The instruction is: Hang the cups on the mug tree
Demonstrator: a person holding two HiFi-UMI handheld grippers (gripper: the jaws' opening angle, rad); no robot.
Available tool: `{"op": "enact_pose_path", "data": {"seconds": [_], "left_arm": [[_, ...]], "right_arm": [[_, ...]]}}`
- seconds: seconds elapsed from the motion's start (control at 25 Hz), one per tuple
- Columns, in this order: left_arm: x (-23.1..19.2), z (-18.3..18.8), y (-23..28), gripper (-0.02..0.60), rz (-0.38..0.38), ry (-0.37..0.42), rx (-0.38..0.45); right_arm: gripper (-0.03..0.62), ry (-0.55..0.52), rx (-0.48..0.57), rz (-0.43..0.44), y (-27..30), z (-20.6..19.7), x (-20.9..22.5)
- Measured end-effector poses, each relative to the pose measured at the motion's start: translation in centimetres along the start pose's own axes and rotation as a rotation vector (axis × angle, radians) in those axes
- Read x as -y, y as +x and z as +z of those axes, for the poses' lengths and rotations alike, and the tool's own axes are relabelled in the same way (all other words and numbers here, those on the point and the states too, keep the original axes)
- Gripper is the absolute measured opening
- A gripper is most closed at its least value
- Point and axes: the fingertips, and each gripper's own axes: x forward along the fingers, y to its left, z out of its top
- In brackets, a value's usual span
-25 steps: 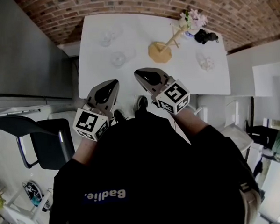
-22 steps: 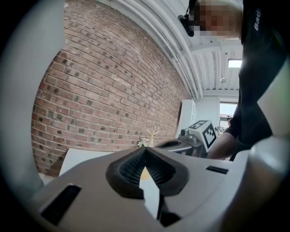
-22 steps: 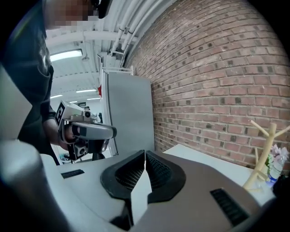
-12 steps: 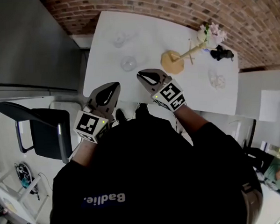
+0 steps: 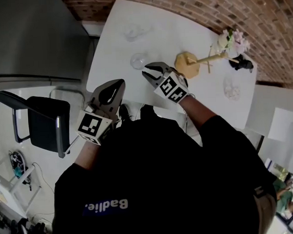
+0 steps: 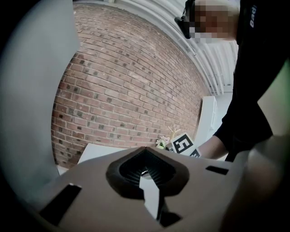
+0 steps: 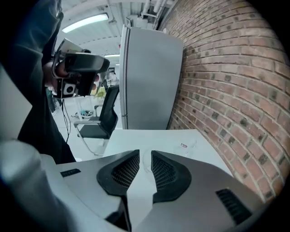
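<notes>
White table (image 5: pixel 171 37) holds all the work, and we judge none of it done: the tree (image 5: pixel 195 65) stands bare, with three glass cups on the tabletop. Nearest us, at lower left, the left gripper (image 5: pixel 117 84) is clenched on nothing. Just past it, the right gripper (image 5: pixel 147 71) has just been opening its jaws. They stand parted and grip nothing, and the near cup (image 5: pixel 139 60) shows through the gap, just ahead of the tips. Further up sits the far cup (image 5: pixel 133 31), and at right the third cup (image 5: pixel 231 88). Beyond are a brick wall (image 5: pixel 204 8), a grey cabinet (image 5: pixel 25 37) and a chair (image 5: pixel 44 124).
</notes>
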Motion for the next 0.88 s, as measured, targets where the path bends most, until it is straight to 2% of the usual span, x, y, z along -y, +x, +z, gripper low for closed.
{"op": "enact_pose_path", "data": {"seconds": [0.36,0.64,0.88], "left_arm": [[-1.3,-0.4,-1.0,0.002,0.047,-0.013,0.006],[-1.8,-0.9,-2.0,0.002,0.076,-0.020,0.010],[-2.1,-1.2,-3.3,0.002,0.110,-0.027,0.015]], "right_arm": [[0.106,-0.330,-0.251,0.057,4.8,-2.7,-0.6],[0.106,-0.493,-0.375,0.095,7.1,-3.9,-1.1],[0.106,-0.565,-0.472,0.133,8.6,-5.0,-1.4]]}}
